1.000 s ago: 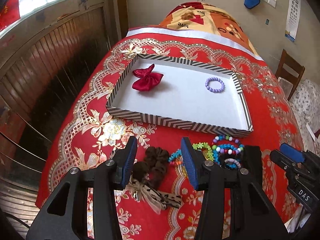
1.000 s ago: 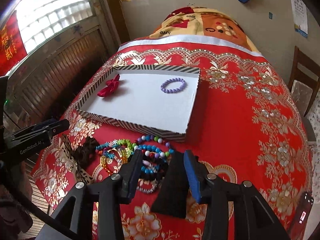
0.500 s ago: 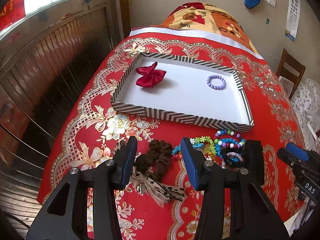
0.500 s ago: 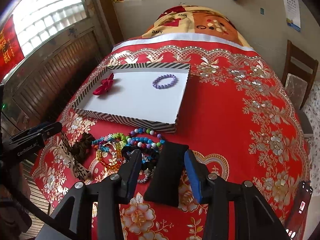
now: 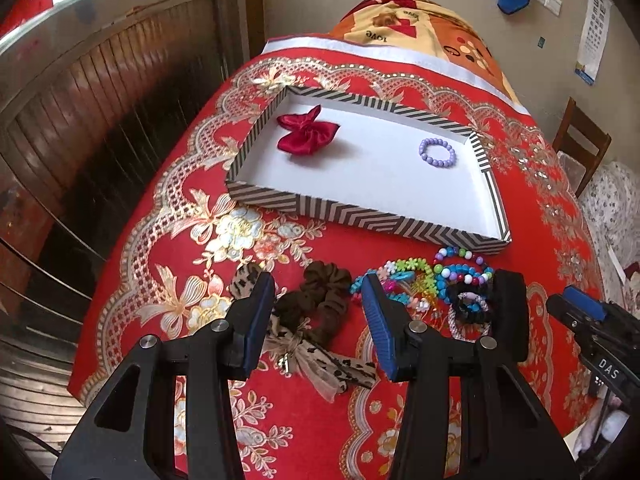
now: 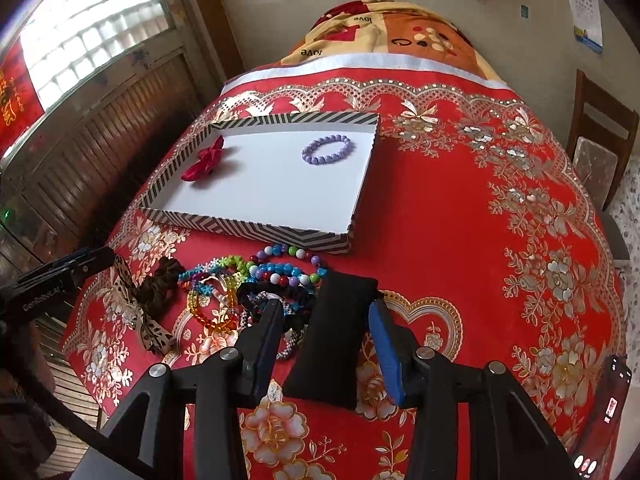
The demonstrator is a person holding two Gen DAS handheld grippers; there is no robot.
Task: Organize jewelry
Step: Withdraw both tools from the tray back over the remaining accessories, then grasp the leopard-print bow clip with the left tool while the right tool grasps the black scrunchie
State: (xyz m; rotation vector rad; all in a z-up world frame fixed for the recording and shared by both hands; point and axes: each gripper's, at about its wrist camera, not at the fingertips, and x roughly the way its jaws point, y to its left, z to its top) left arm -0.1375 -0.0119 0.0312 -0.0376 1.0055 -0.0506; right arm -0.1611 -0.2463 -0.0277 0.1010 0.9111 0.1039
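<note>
1. While you hold both tools above the near edge of the red cloth [image 5: 168, 248], your left gripper [image 5: 318, 312] has its fingers spread wide with nothing between them; the brown scrunchie [image 5: 320, 304] lies on the cloth below the gap.
2. Your right gripper [image 6: 324, 334] is also spread and grips nothing; a black pouch [image 6: 332, 340] lies on the cloth under the gap, long axis running away from you, toward the tray.
3. Striped tray [image 5: 360, 216] sits further back, long axis left-right, its near wall facing you.
4. Inside: red bow [image 5: 306, 134] at the left, wings angled toward the far left corner; purple bead bracelet [image 5: 437, 153] lying flat at the right.
5. Bead bracelet pile [image 6: 256, 280] lies outside the tray, just beside its near wall, between scrunchie and pouch.
6. Leopard ribbon [image 5: 320, 360] lies touching the scrunchie, tails pointing toward you and to the right.
</note>
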